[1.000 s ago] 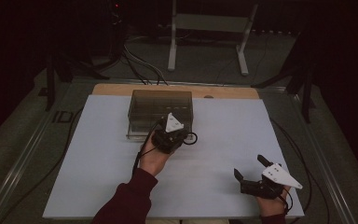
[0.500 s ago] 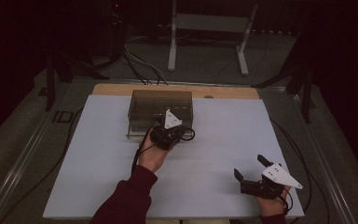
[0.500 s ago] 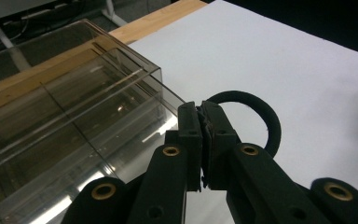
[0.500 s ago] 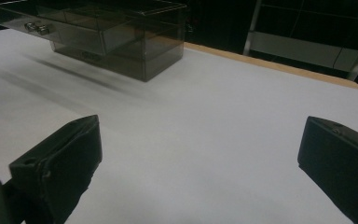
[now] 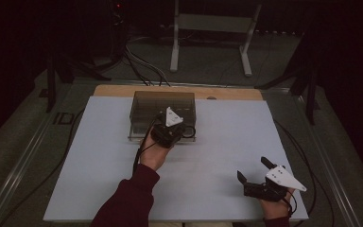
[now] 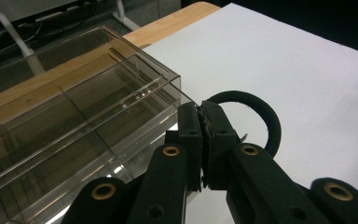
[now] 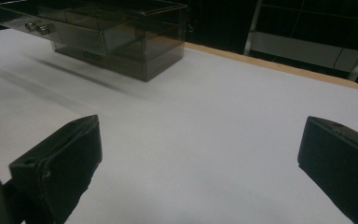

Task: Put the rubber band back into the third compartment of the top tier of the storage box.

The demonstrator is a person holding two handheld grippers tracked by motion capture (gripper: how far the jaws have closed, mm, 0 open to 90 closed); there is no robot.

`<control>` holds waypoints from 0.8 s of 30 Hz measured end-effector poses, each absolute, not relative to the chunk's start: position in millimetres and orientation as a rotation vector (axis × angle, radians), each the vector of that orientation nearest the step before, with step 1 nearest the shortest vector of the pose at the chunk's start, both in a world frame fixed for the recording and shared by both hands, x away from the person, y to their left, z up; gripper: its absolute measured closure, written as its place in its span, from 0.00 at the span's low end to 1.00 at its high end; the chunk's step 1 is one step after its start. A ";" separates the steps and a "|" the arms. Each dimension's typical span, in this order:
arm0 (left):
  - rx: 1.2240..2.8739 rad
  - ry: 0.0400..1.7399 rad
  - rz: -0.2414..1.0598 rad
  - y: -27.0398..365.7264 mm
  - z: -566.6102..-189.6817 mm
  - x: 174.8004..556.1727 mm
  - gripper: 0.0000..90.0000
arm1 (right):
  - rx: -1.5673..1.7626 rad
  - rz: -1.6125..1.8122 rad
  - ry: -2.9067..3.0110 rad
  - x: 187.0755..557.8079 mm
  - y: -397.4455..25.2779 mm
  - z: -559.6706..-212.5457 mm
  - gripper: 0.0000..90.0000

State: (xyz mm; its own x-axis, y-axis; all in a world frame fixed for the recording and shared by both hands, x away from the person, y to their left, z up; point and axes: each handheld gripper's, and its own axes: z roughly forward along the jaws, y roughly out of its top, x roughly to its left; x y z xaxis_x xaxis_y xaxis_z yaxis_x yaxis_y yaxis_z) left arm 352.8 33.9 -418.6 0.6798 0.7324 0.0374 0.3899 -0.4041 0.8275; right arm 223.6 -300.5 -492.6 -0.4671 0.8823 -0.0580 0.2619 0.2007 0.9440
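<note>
— Two grippers are over the white table top [image 5: 99, 179], yes? Where does each one sit?

— The left gripper [image 6: 204, 144] is up by the smoky clear drawer box [image 5: 162, 116], at the near right corner of it. Its jaws are pressed together on a black ring [image 6: 265, 122], which sticks out to the right of the jaw tips, just above the white surface.

— Is the ring touching the box?

— It hangs just beside the box's corner; I cannot tell whether they touch. In the high view the ring [image 5: 189, 132] shows as a small loop right of the left gripper [image 5: 168, 132], in front of the box.

— And the other one?

— The right gripper [image 5: 253, 172] rests near the front right edge of the table, well apart from the box, held in the person's hand [image 5: 275, 208]. Its jaws stand wide apart with nothing between them. From the right gripper view the drawer box [image 7: 112, 32] sits far off, its two small knobs [image 7: 36, 28] facing the near side.
</note>
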 end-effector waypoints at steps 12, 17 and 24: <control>2.029 0.888 0.523 35.4 -418.4 360.7 0.98 | 1.062 1.275 1.858 224.2 -300.3 -492.9 0.00; 2.026 0.894 0.532 36.4 -418.4 363.2 0.98 | 1.062 1.276 1.857 224.2 -300.6 -492.9 0.00; 2.023 0.907 0.541 38.1 -419.6 365.7 0.98 | 1.065 1.276 1.855 223.7 -300.7 -492.6 0.00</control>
State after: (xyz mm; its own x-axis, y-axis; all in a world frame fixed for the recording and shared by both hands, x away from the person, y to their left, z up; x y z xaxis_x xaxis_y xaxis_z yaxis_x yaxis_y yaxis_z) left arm 365.7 38.1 -419.6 0.6459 0.7620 0.0458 0.4032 -0.3915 0.8271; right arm 223.7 -300.7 -492.6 -0.4673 0.8822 -0.0580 0.2614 0.2005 0.9442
